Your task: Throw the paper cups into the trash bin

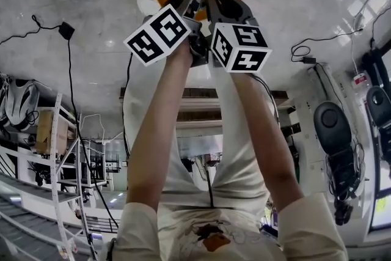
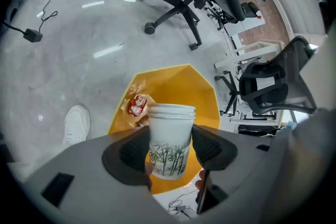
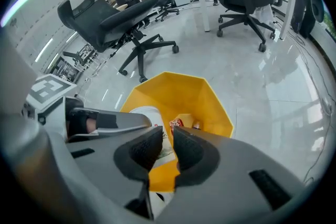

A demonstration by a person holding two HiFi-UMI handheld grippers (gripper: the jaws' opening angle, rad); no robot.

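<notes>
Left gripper view: cup [image 2: 171, 140] between jaws.

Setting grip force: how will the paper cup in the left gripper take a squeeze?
Probably crushable: the paper cup, held in the left gripper, is thin paper. Likely light; it may tumble dropping toward the yellow bin.

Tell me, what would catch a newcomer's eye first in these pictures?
The white paper cup with a bamboo print stands out first, clamped in the left gripper right above a bright yellow trash bin on the grey floor. A red snack wrapper lies inside the bin. In the head view the black-and-white marker cubes are striking, and the right gripper, beside the cup, is nearly closed on nothing.
</notes>
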